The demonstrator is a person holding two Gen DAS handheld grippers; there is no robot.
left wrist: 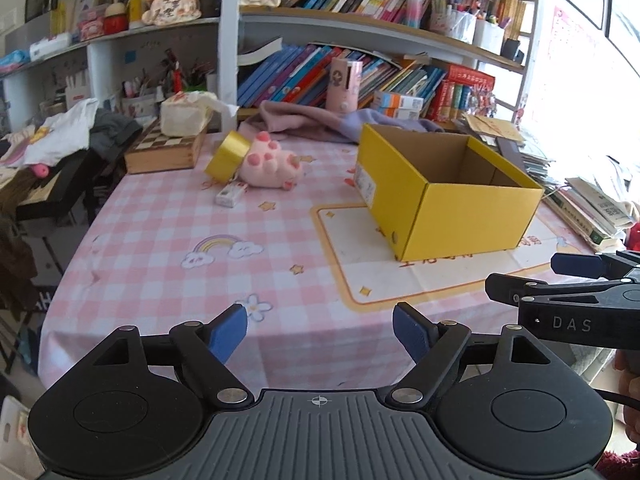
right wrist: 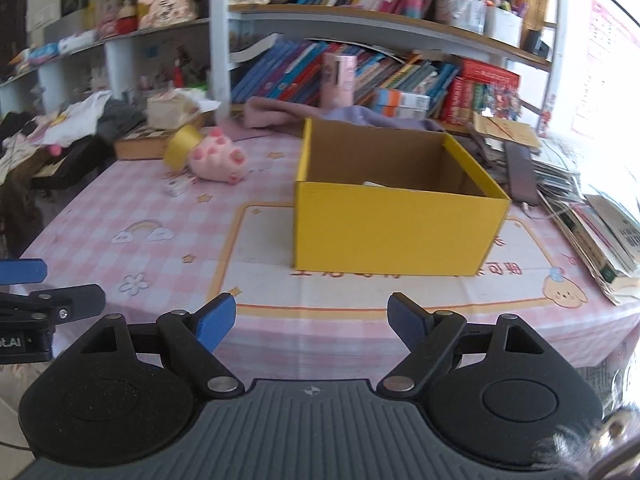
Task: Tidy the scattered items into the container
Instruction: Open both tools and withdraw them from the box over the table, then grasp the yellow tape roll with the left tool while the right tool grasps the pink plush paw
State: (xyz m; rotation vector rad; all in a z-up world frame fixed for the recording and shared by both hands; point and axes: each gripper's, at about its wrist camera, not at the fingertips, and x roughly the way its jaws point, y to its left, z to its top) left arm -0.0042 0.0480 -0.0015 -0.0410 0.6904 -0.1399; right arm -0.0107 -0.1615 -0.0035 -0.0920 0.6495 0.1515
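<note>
Yellow box point(left wrist: 448, 200) is seen open-topped on the pink checked tablecloth point(left wrist: 160, 248), sat on the cream panel printed in the cloth; in the right wrist view the same box point(right wrist: 392, 232) is shown head-on with something pale just visible inside against the near wall, too little seen to be named. Scattered items are grouped well to the left of the box: a pink plush paw point(left wrist: 272, 164) is lain on the cloth, a gold tape roll point(left wrist: 228, 156) is tilted against the plush on the side away from the box, and a small white packet point(left wrist: 231, 194) is lain just in front of them, nearer the camera than the box's far corner. All three are kept apart from the box, none inside it. A purple cloth point(left wrist: 304, 120) is bunched behind the box, and a chessboard case point(left wrist: 164, 150) with a tissue pack point(left wrist: 186, 114) on top is set further left of the tape roll.

Left gripper point(left wrist: 320, 330) is held near the table edge in front of the box, blue fingers spread wide, nothing between them. Right gripper point(right wrist: 312, 322) is likewise held short of the box, fingers spread, nothing pinched.
</note>
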